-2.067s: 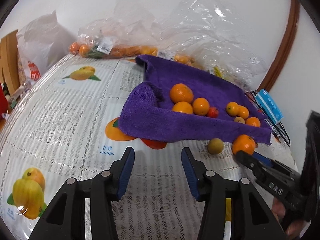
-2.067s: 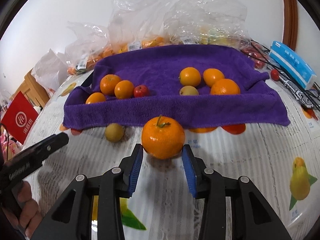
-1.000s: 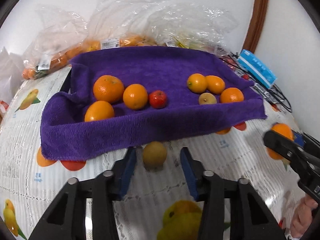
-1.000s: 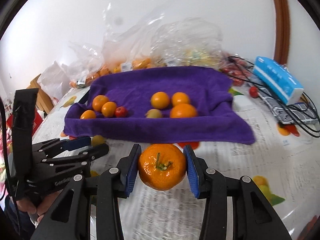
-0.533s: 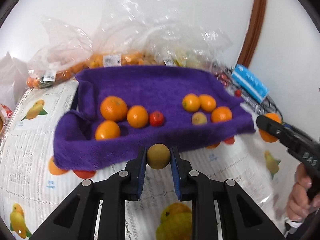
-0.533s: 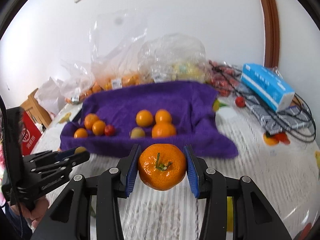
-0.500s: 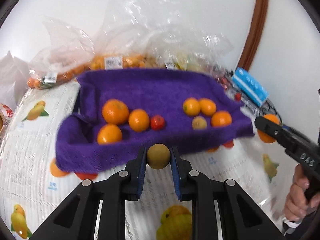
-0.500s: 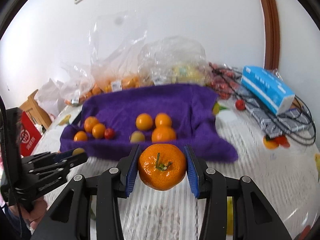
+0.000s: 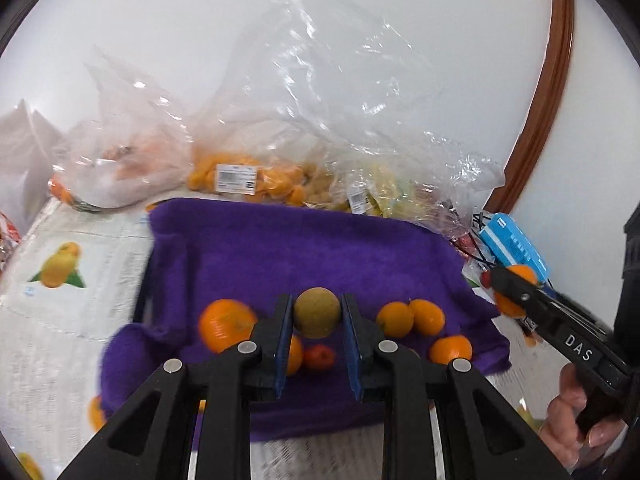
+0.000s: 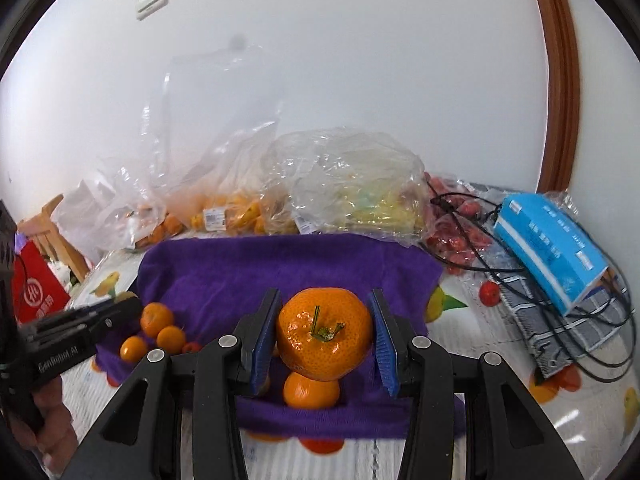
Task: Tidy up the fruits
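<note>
Holding status, left hand-held gripper [image 9: 317,322]: pads pinch a small yellow-green round fruit [image 9: 317,312], lifted above the purple towel [image 9: 304,256].
Holding status, right hand-held gripper [image 10: 325,334]: pads pinch a large orange mandarin [image 10: 325,334], stem facing the camera, raised over the towel's near edge.
Towel: spread on the surface [image 10: 472,432], which carries a white cloth printed with fruit; left side bunched into a fold.
Fruit on towel, left group: three oranges [image 10: 157,332] and one small red fruit [image 9: 319,357], close together.
Fruit on towel, right group: three oranges [image 9: 412,318]; one more detail is hidden behind the left finger.
Behind towel: clear plastic bags [image 10: 344,184] of orange and yellow fruit against the wall.
Right of towel: blue box [image 10: 552,248], black cables [image 10: 560,304], one loose red fruit [image 10: 489,292].
</note>
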Tool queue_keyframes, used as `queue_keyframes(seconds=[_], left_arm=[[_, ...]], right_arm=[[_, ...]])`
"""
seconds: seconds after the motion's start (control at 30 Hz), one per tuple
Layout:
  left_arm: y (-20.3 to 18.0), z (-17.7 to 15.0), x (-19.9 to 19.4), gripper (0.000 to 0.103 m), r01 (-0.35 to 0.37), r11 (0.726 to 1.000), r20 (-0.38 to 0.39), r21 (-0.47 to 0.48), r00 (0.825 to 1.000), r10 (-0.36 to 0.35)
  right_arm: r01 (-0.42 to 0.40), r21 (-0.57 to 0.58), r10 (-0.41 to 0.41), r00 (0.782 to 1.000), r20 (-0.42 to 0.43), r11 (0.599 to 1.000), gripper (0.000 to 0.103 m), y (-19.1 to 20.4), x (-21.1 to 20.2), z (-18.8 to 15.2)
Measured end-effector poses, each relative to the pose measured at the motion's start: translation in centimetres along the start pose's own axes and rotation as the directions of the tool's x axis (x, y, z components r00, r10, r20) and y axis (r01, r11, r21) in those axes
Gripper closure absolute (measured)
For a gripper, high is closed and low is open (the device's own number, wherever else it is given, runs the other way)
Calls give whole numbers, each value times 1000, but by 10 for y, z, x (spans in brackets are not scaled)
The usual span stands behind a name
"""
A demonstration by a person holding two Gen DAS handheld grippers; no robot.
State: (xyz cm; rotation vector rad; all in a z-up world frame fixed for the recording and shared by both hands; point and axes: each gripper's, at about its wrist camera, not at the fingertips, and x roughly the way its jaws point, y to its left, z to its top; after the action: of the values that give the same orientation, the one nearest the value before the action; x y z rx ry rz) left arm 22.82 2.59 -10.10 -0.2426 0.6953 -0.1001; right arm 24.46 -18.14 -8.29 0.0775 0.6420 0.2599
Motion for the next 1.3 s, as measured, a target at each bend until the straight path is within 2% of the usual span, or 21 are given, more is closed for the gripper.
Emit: queue_keyframes(seconds=[0.13, 0.37, 0.73, 0.93, 1.03, 1.1, 1.3], left_arm=[[-5, -11, 21, 80, 30, 999, -12, -20, 999, -30], [-12, -23, 37, 80, 36, 999, -42, 13, 998, -35], [-7, -24, 43, 80, 70, 998, -69, -10, 995, -70], [-10, -24, 42, 79, 73, 997, -61, 11, 996, -72], [-10, -24, 40, 72, 69, 998, -61, 15, 996, -68], [-10, -23, 38, 62, 60, 998, -55, 14, 997, -60], [-12, -17, 19, 59, 22, 1000, -10, 18, 1000, -22]], right_arm=[[-31, 79, 34, 999, -39, 996, 59, -11, 21, -6], [16, 60, -11, 997, -76, 998, 59, -20, 38, -19], [24, 41, -20, 995, -96, 999, 59, -23, 53, -28], [31, 30, -27, 993, -111, 999, 58, -21, 57, -30], [31, 17, -29, 995, -93, 999, 58, -20, 53, -29], [25, 20, -23, 996, -88, 999, 58, -21, 52, -29], [17, 7, -16, 999, -52, 1000, 58, -16, 35, -24]])
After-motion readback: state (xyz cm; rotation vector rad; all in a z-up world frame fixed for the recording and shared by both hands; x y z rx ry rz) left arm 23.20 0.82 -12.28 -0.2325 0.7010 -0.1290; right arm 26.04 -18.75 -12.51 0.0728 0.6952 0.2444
